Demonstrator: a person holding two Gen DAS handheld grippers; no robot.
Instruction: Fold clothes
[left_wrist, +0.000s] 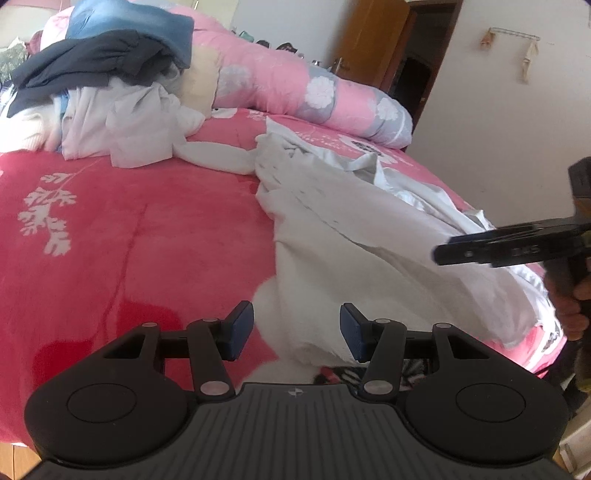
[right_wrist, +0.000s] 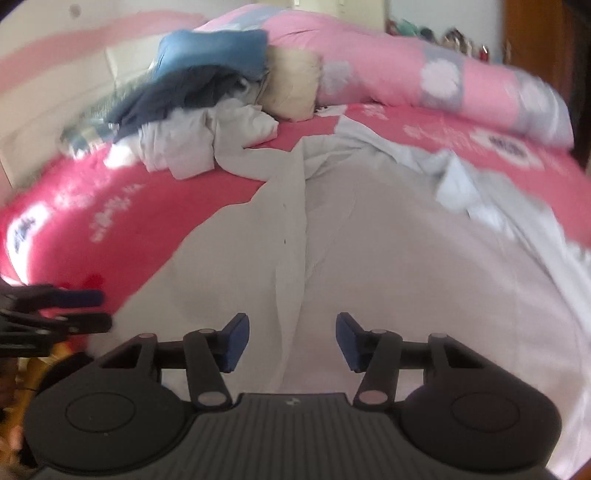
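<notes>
White shirt (right_wrist: 369, 240) nearest; clothes pile (left_wrist: 110, 92), pink quilt (left_wrist: 295, 81) behind

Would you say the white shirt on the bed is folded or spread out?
Spread out, loosely: the white shirt lies open across the bed, rumpled at its far end.

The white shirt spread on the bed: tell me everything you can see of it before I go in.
The white shirt is thin, wrinkled woven fabric, lying mostly flat on the red blanket with its front placket seam running away from the cameras. Small dark buttons dot that seam. Its collar end is bunched up on the far side, one sleeve trailing toward the clothes pile. The left tongs and right tongs stand open over its near hem, gripping nothing.
</notes>
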